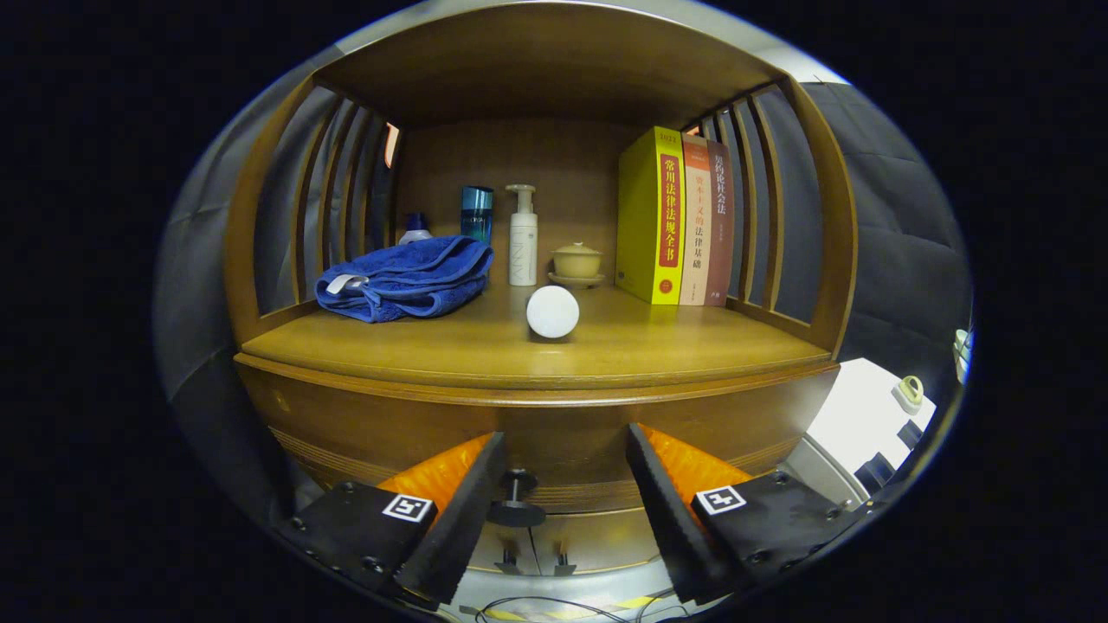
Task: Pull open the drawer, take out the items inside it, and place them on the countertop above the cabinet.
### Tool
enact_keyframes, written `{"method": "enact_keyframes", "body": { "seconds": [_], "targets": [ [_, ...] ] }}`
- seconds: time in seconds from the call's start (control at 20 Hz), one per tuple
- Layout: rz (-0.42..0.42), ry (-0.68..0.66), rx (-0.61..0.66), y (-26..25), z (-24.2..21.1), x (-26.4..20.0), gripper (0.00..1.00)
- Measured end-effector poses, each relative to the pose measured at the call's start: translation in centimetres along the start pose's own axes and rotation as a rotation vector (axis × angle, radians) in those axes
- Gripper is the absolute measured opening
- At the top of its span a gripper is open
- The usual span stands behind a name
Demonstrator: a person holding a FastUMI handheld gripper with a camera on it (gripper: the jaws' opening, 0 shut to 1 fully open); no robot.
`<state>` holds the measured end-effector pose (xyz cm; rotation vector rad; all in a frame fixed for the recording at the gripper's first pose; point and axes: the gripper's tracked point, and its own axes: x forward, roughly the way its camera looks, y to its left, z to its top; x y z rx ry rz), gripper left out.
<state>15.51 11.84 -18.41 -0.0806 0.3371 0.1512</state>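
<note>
My gripper (567, 454) is open in front of the wooden cabinet's drawer front (554, 433), fingers spread wide with nothing between them. The drawer's dark round knob (516, 502) sits low, close to the inner side of the left finger (459, 497). The drawer looks shut; its inside is hidden. Above it lies the wooden countertop (658, 342), beyond the fingers. On the countertop's middle stands a white round object (552, 311).
On the countertop: a folded blue towel (402, 279) at left, a blue bottle (476, 213), a white pump bottle (522, 235), a small lidded cup (576, 261), and upright books (679, 221) at right. Slatted side walls enclose it. A white appliance (866, 424) stands right of the cabinet.
</note>
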Motion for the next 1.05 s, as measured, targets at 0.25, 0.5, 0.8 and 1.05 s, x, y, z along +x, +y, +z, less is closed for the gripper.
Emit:
{"method": "enact_keyframes", "body": {
  "seconds": [0.25, 0.5, 0.8, 1.05],
  "targets": [
    [0.000, 0.017, -0.006, -0.2, 0.3, -0.1, 0.91],
    [0.011, -0.076, 0.001, -1.8, 7.6, -3.1, 0.94],
    [0.025, -0.264, -0.046, -3.4, 20.8, -9.9, 0.96],
    [0.071, -0.378, -0.019, -4.6, 29.7, -16.6, 0.97]
  ]
}}
